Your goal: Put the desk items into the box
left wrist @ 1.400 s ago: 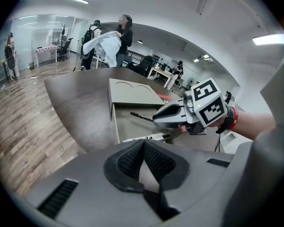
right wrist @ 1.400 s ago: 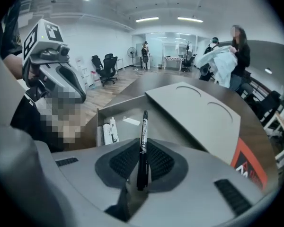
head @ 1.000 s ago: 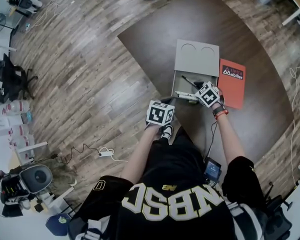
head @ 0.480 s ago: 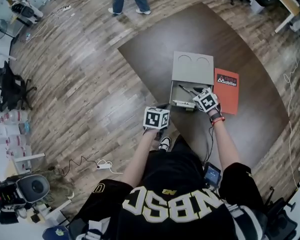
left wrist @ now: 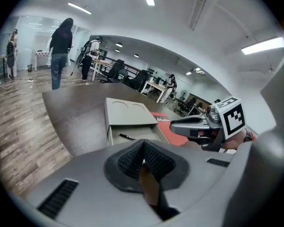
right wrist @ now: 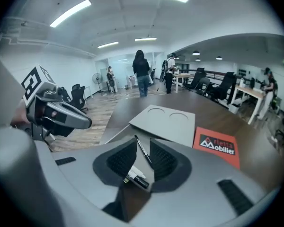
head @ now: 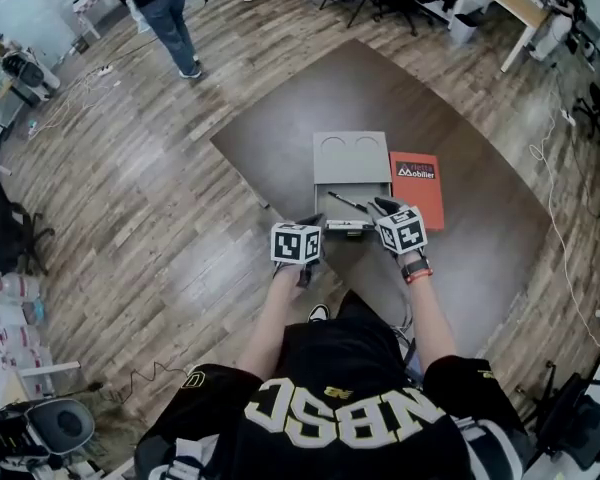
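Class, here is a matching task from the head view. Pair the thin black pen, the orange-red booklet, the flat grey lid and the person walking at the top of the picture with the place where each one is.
Things
1. thin black pen
2. orange-red booklet with white print
3. flat grey lid with two round recesses
4. person in a dark top and jeans

Places
A. on the wooden floor, away from the table
B. on the dark brown table, right of the box
C. inside the open grey box
D. at the box's far side

Pairs: 1-C, 2-B, 3-D, 4-A
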Motion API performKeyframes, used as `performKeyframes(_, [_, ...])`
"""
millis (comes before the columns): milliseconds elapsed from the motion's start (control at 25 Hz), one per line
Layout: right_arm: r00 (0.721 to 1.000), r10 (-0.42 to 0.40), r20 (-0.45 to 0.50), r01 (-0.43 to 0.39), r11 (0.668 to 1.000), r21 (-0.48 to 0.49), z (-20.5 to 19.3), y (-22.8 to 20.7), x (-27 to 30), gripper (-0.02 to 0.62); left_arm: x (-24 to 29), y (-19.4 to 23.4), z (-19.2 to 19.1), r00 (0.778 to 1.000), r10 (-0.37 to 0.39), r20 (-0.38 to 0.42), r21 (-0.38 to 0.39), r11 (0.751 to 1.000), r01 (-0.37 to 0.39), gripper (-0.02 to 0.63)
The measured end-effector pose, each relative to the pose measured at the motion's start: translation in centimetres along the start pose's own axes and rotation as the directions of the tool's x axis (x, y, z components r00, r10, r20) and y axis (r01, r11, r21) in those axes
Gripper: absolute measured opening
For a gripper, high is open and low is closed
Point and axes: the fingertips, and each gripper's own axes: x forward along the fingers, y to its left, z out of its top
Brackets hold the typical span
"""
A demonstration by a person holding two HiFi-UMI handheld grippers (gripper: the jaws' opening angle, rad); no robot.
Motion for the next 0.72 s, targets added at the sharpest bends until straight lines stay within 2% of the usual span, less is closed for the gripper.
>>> performKeyframes(120, [0.997,-0.042,0.058,0.04,0.998,0.04,0.4,0.5,-2.6,0.091,-0.7,-1.0,1.3,0.999,-0.016,0.052,0.03,0.999,0.014,0.015])
performKeyframes(320, [0.978,-0.133,0.161,0.119,0.988,0.094,1.0,1.5,-6.6,0.073,-2.2,-2.8,2.8,0.99,-0.024,0.139,0.136,0.991,0.005,0.015])
performKeyframes(560, [0.94,-0.227,0.254,0.192,0.969,0.154,1.4,1.6,-9.8,0.009,-2.4,-4.9,3.5,0.982,-0.061,0.176,0.174,0.984,0.03,0.015])
performKeyframes(720, [0.922,-0.256,0.289,0.204,0.959,0.198,1.5,1.5,-10.7,0.009,-2.8,-6.4,4.2,0.974,-0.092,0.207,0.217,0.975,0.046,0.015])
